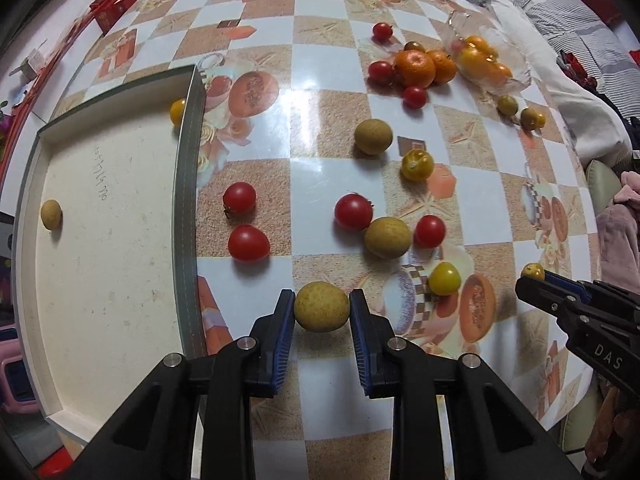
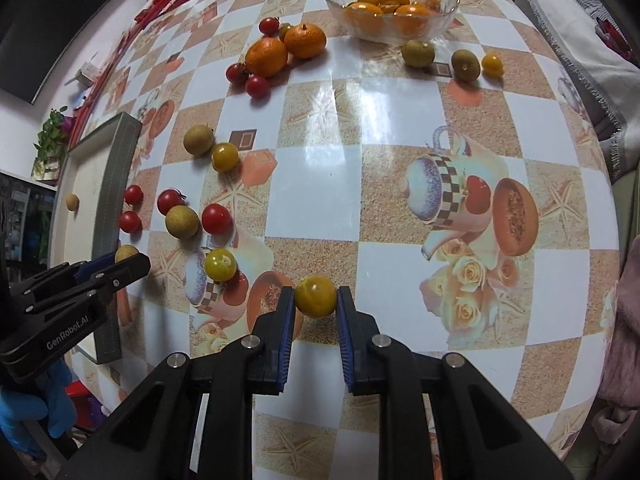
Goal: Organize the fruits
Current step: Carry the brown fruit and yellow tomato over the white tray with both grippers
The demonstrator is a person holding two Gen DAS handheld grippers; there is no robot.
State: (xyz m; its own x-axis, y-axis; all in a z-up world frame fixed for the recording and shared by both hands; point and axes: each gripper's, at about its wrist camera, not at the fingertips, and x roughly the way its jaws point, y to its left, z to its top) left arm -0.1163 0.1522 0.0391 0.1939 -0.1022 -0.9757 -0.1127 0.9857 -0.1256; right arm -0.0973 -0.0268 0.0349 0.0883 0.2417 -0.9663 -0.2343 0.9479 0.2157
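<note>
Left wrist: left tongs (image 1: 322,306) pinch round tan fruit (image 1: 322,306).

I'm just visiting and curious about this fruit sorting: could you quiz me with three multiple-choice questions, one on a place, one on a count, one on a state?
1. Where does the glass bowl stand?
A. on the table's far side
B. inside the tray
C. on the floor

2. How many large oranges lie on the table outside the bowl?
A. none
B. two
C. five

3. What is the right gripper doing?
A. hanging open and empty
B. squeezing a red tomato
C. pinching a yellow fruit

Answers: 1 A, the bowl sits at the far end, beyond the loose fruit. 2 B, two oranges lie side by side. 3 C, both pads press the yellow fruit.
</note>
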